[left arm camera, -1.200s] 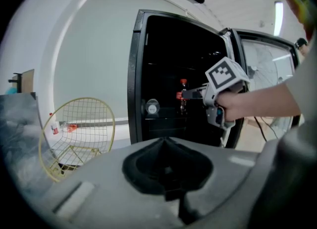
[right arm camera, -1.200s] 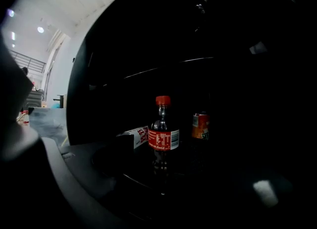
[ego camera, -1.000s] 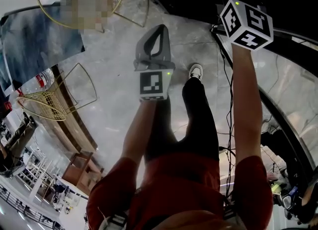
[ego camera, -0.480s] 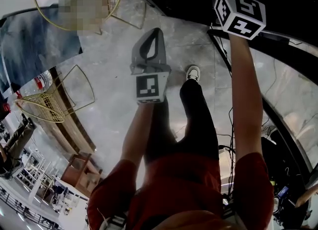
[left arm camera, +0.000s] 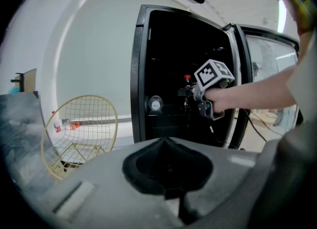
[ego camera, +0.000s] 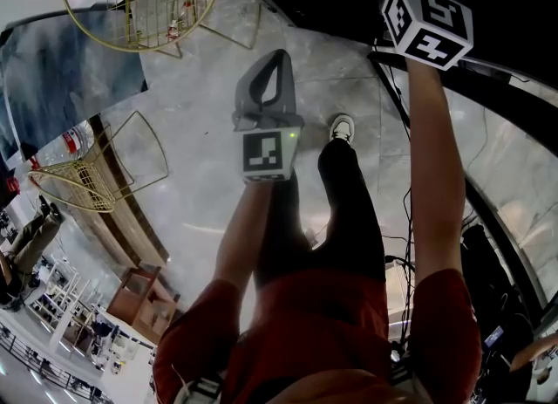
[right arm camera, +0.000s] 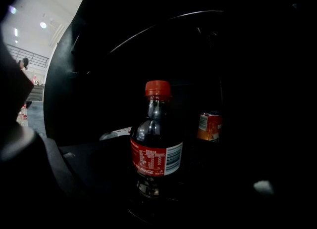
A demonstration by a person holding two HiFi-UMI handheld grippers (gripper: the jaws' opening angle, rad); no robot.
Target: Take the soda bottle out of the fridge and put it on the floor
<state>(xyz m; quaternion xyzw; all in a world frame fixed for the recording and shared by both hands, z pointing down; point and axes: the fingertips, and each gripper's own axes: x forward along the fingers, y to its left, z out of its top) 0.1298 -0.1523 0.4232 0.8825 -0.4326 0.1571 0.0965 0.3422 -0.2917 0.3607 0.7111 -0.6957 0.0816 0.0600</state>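
Two gold wire chairs stood at the left of the scene, a near chair (ego camera: 96, 175) and a far chair (ego camera: 139, 1), both on the grey marble floor (ego camera: 200, 206). Right of them, over bare floor, the person's left arm held the left gripper (ego camera: 277, 58) out ahead, pointing a little downward. Its two grey jaws were pressed together at the tips, with nothing between them, and it hung well apart from the fridge (left arm camera: 140, 74). Below it and slightly to the right, the person's dark trouser leg ended in a white shoe (ego camera: 343, 126) planted on the floor. Further right the black fridge stood with its glass door (left arm camera: 270, 69) swung wide to the right. The right gripper (left arm camera: 192, 94) reached into the dark interior, with its marker cube just outside the opening. Its own view showed its jaws spread wide, one dim at each side of the picture. The soda bottle (right arm camera: 156, 139) stood upright between them in the fridge, with a red cap (right arm camera: 157, 88), a dark drink and a red label. A gap showed between the bottle and the left jaw, so the gripper had no hold on it. To the right of the bottle and farther back stood an orange can (right arm camera: 210, 126).
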